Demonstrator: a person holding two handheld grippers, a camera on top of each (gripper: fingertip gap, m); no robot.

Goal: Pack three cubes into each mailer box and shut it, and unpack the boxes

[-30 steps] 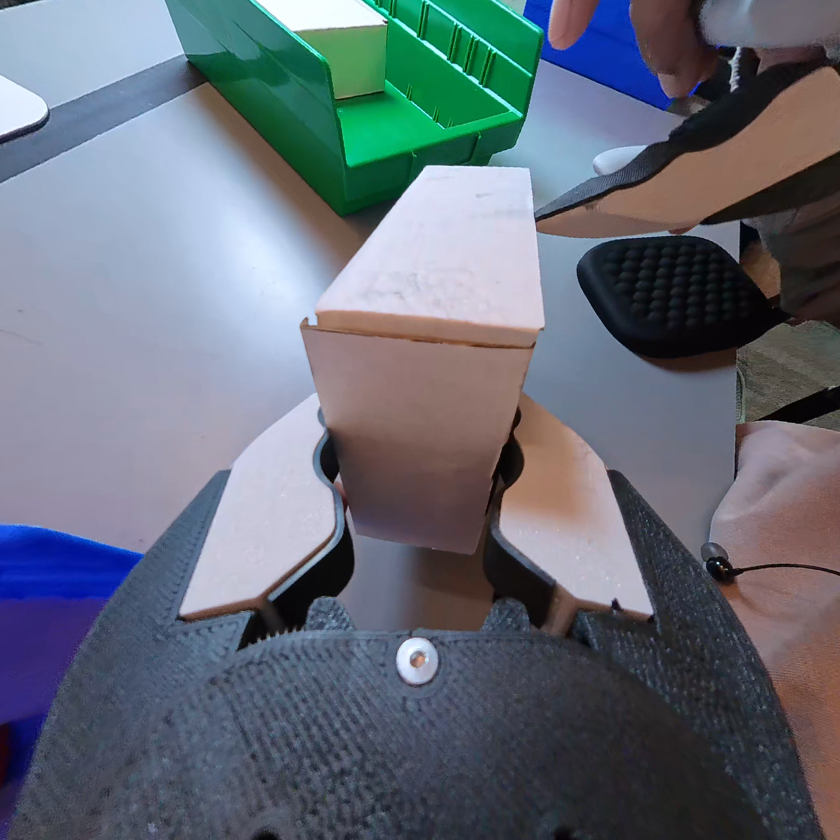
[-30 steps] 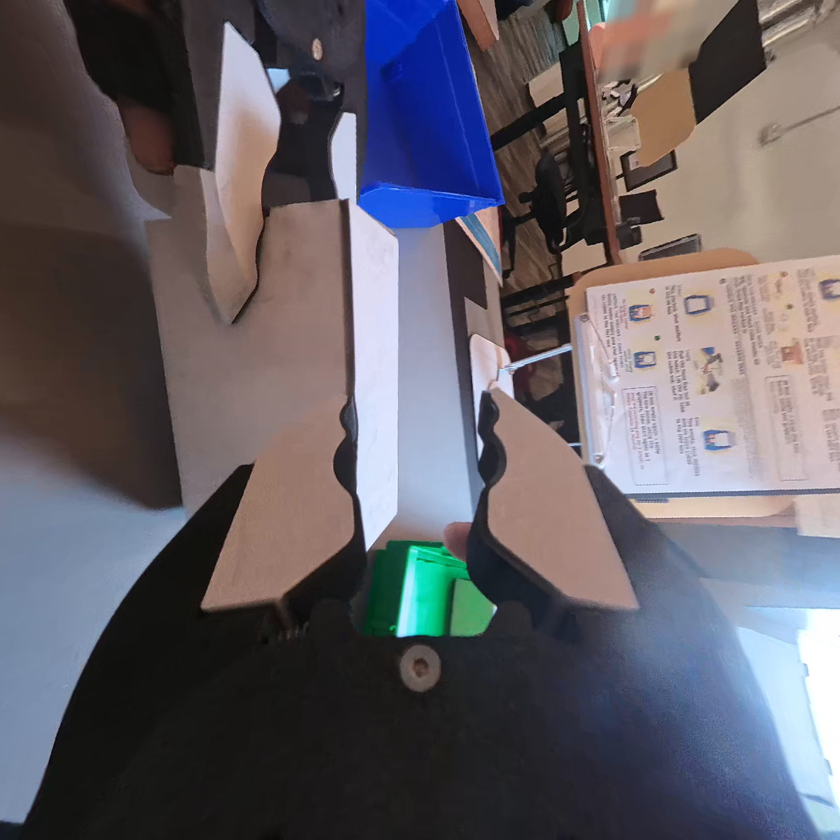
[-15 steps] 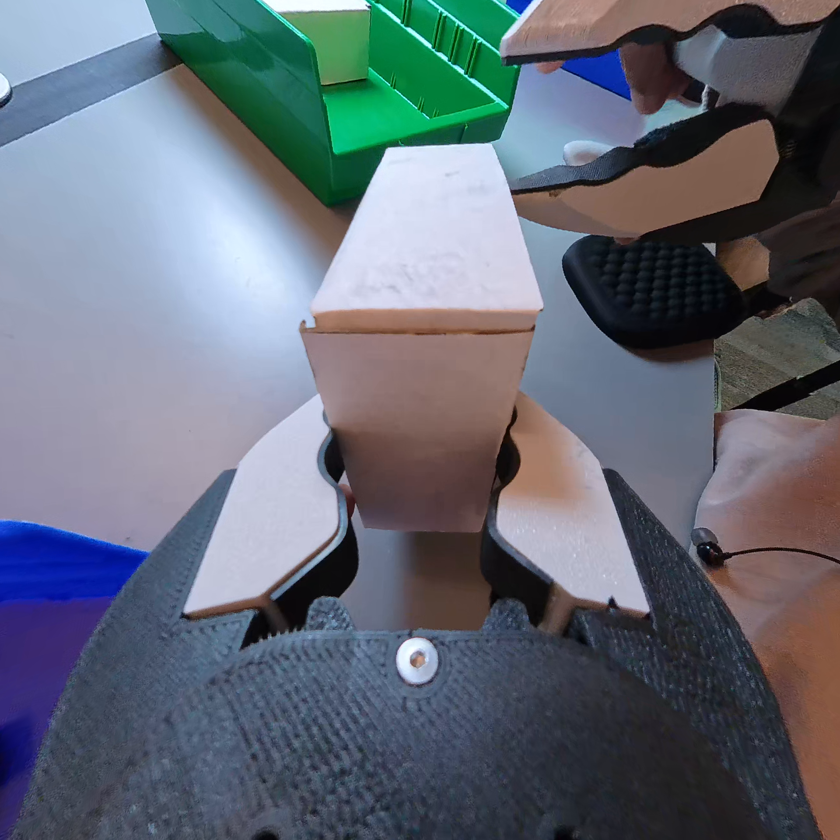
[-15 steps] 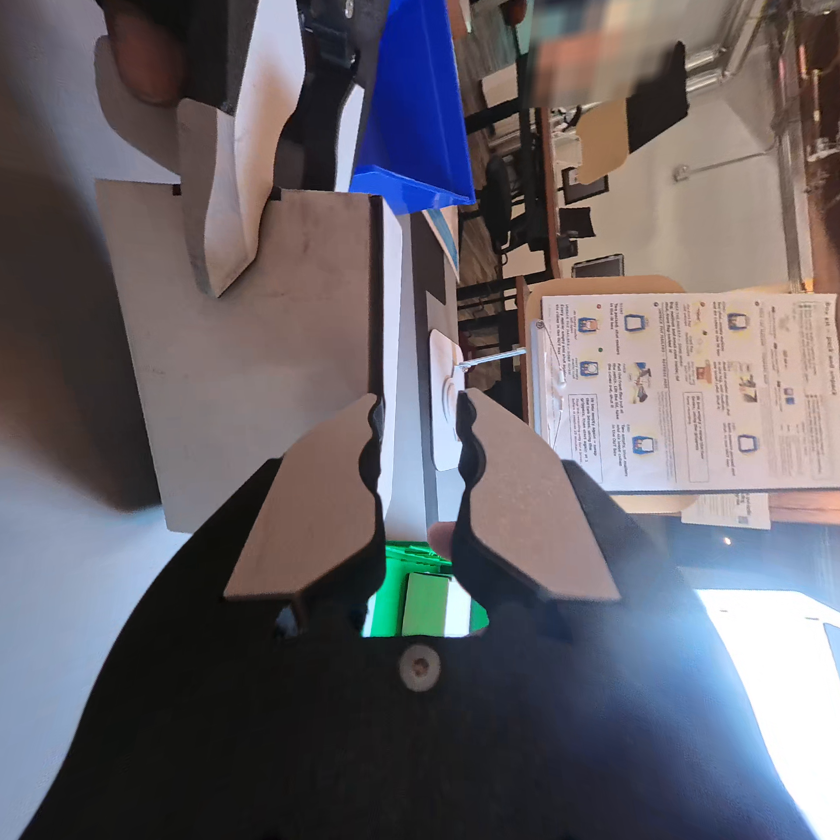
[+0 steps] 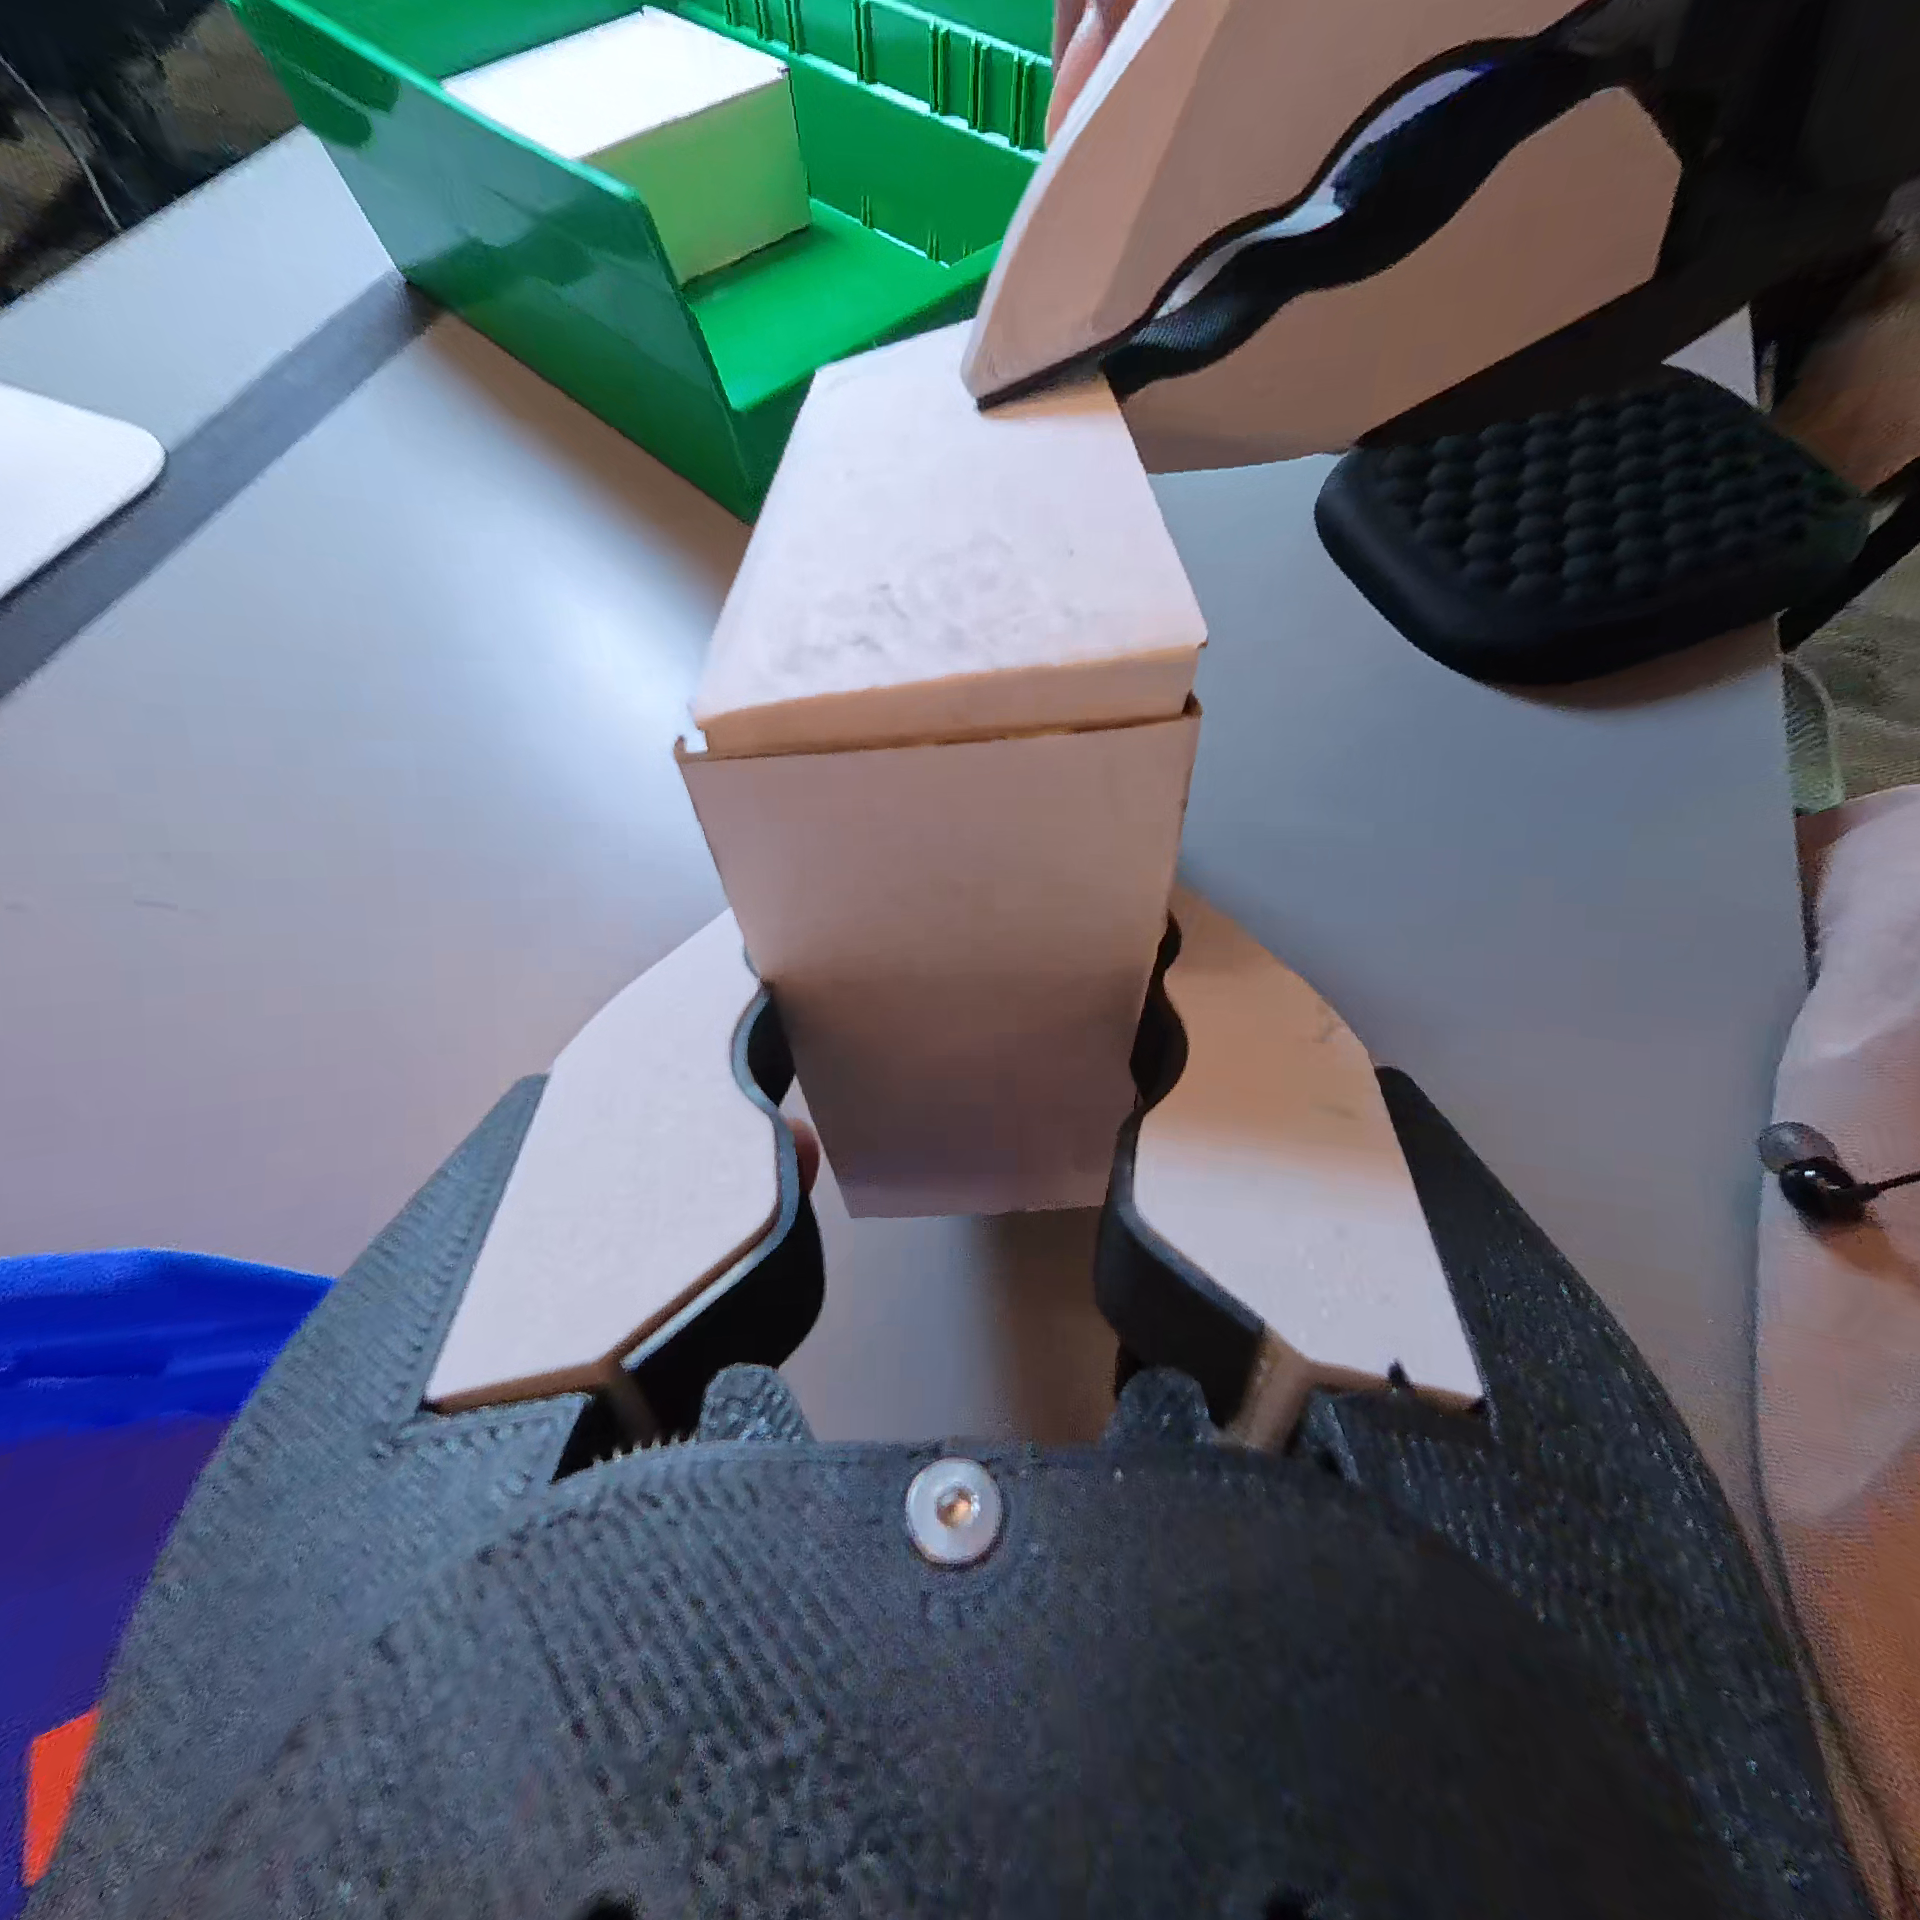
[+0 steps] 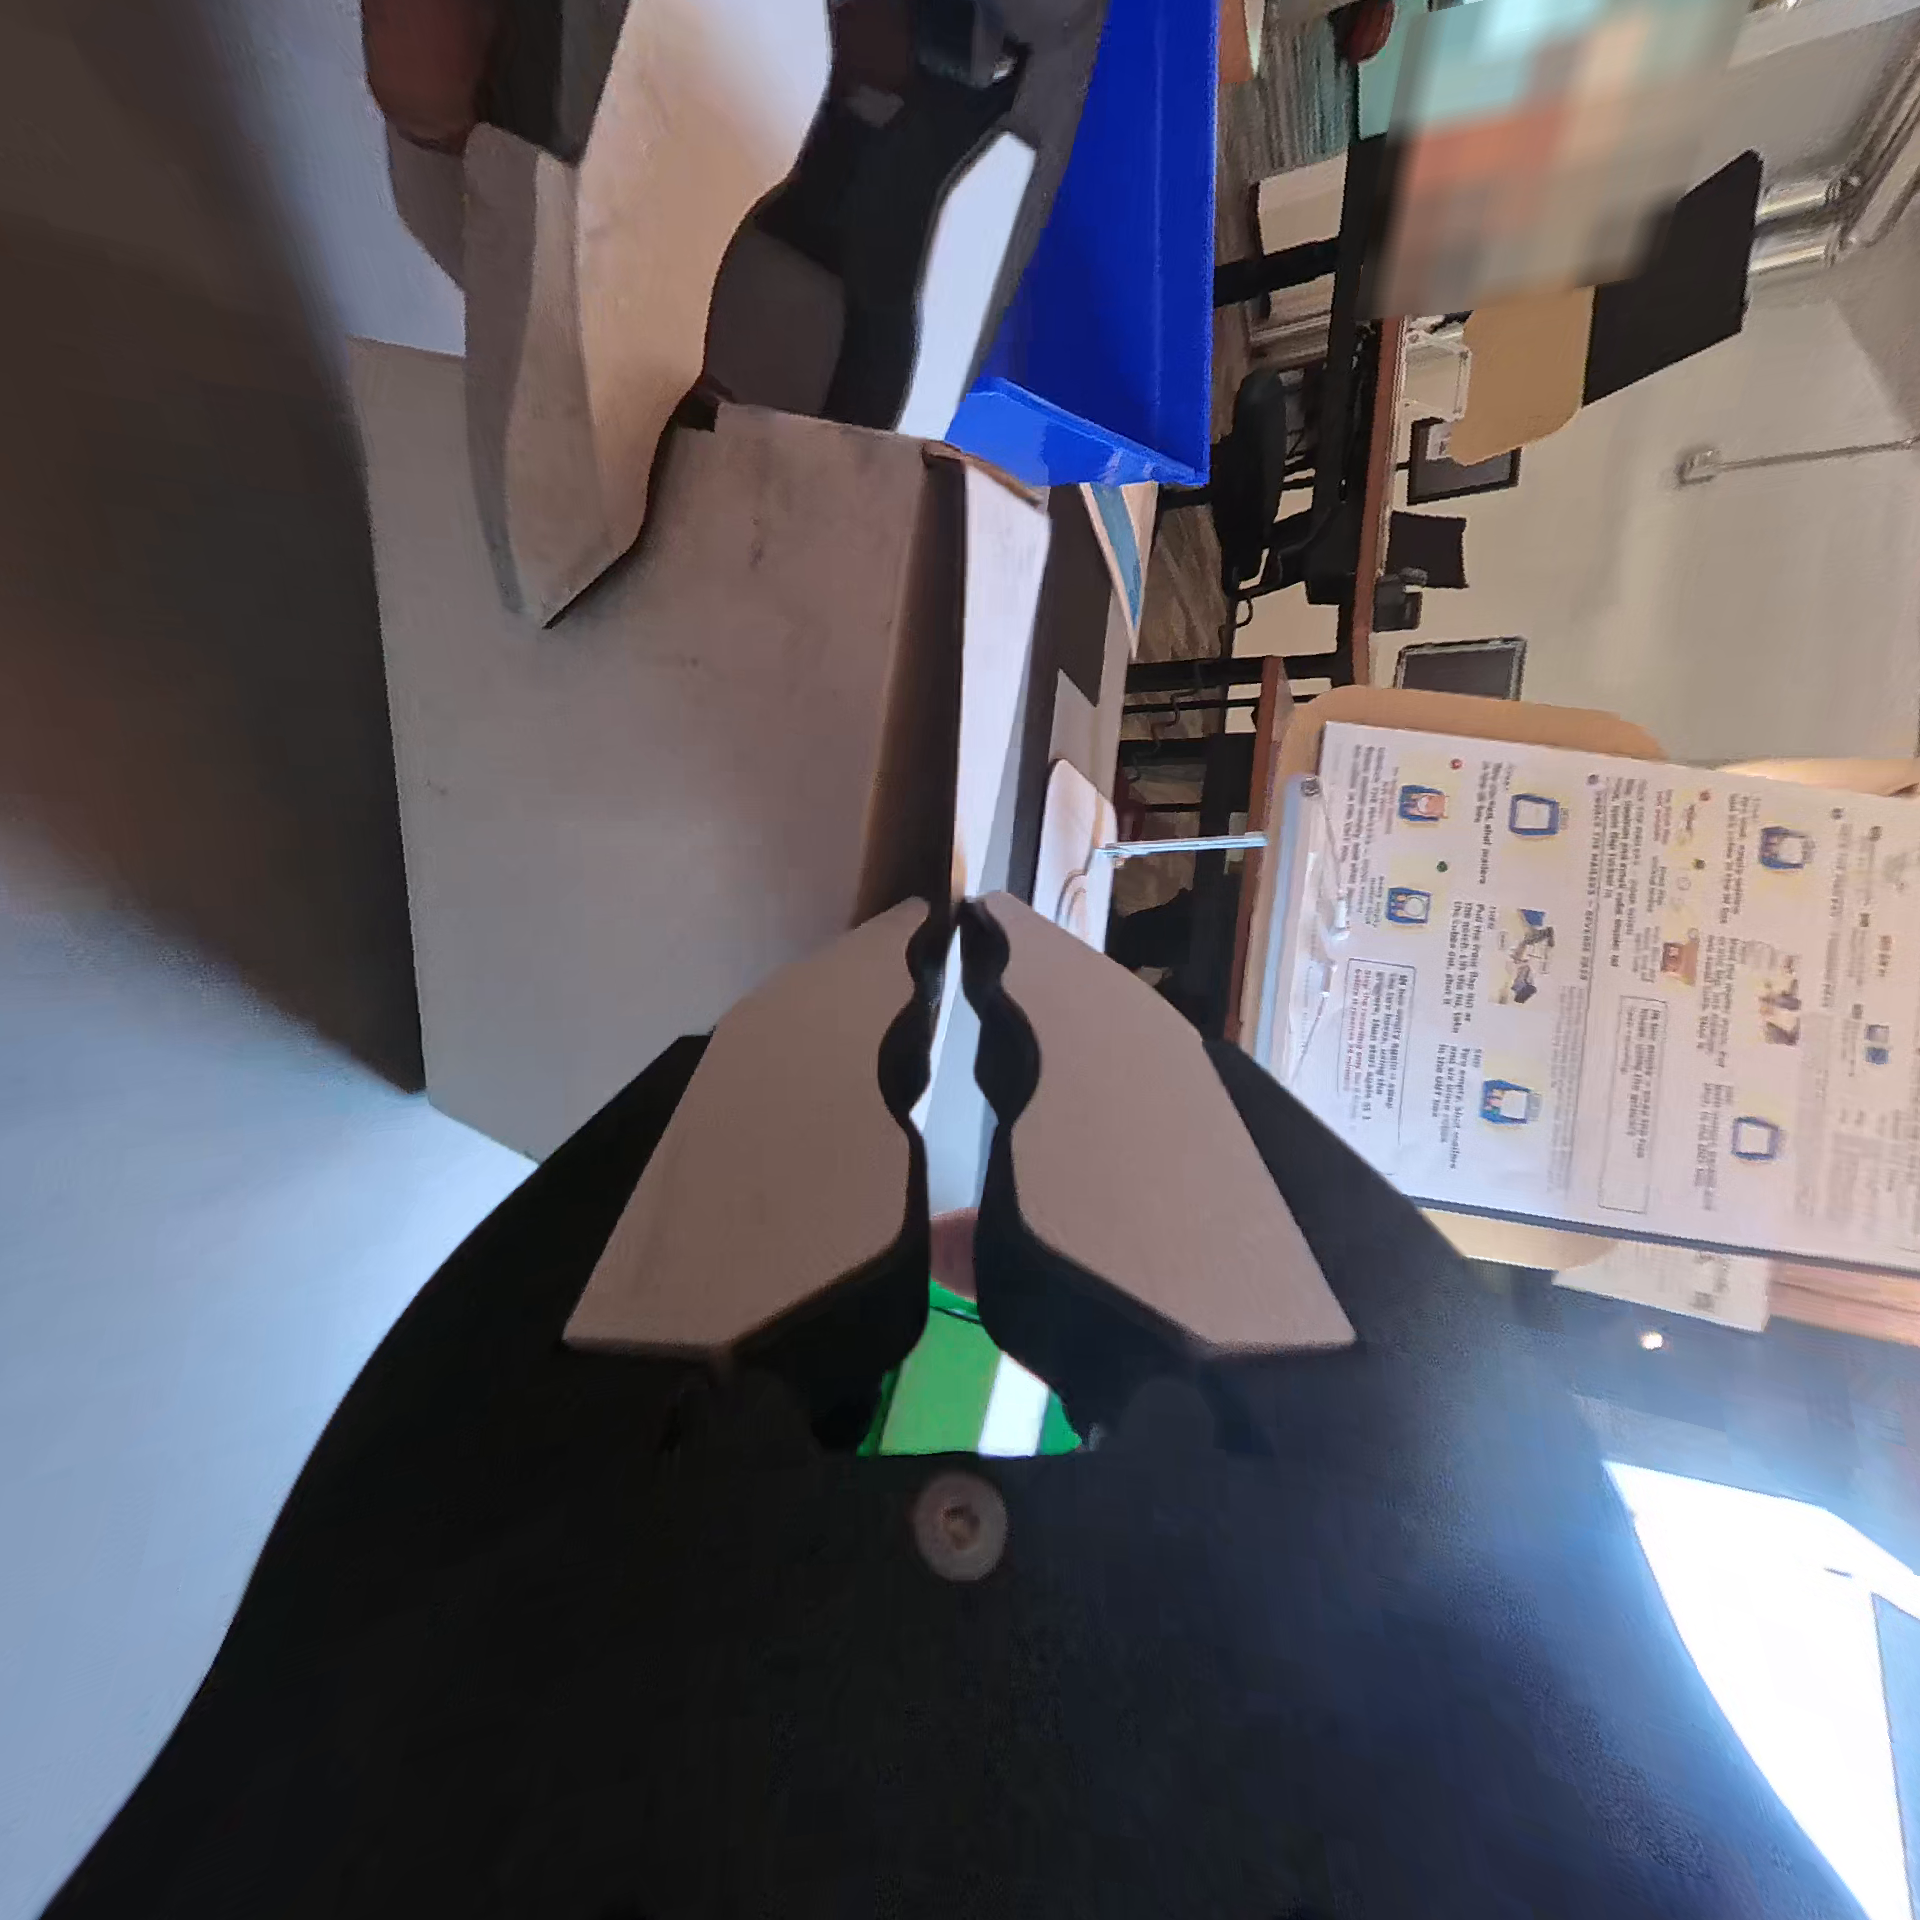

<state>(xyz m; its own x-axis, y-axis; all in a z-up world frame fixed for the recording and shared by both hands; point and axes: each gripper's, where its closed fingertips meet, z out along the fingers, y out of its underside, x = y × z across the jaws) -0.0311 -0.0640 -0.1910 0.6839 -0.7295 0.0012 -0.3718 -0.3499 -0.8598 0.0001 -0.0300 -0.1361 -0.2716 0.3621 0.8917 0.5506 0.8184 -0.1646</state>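
Note:
A white mailer box (image 5: 956,582) with its lid down sits on the grey table (image 5: 343,831). My left gripper (image 5: 961,987) is shut on the box's near end, one finger on each side. My right gripper (image 5: 1060,405) is at the far top corner of the box, with one fingertip on the lid and the other against the side. In the right wrist view the right gripper (image 6: 956,914) is closed to a thin slit on the lid's edge. The box (image 6: 675,779) and my left gripper (image 6: 727,395) lie beyond it. No cubes show.
A green bin (image 5: 582,249) at the back holds another white box (image 5: 665,156). A blue bin (image 5: 104,1403) is at the near left, with something red-orange (image 5: 57,1787) by it. A black dotted pad (image 5: 1579,530) lies right of the box. A clipboard with a printed sheet (image 6: 1610,987) stands beyond the table. One gripper's finger ends stand about 8 centimetres off the other's.
My right gripper has come in onto the far end of the box and its jaws have closed from open to nearly touching. My left gripper still holds the box.

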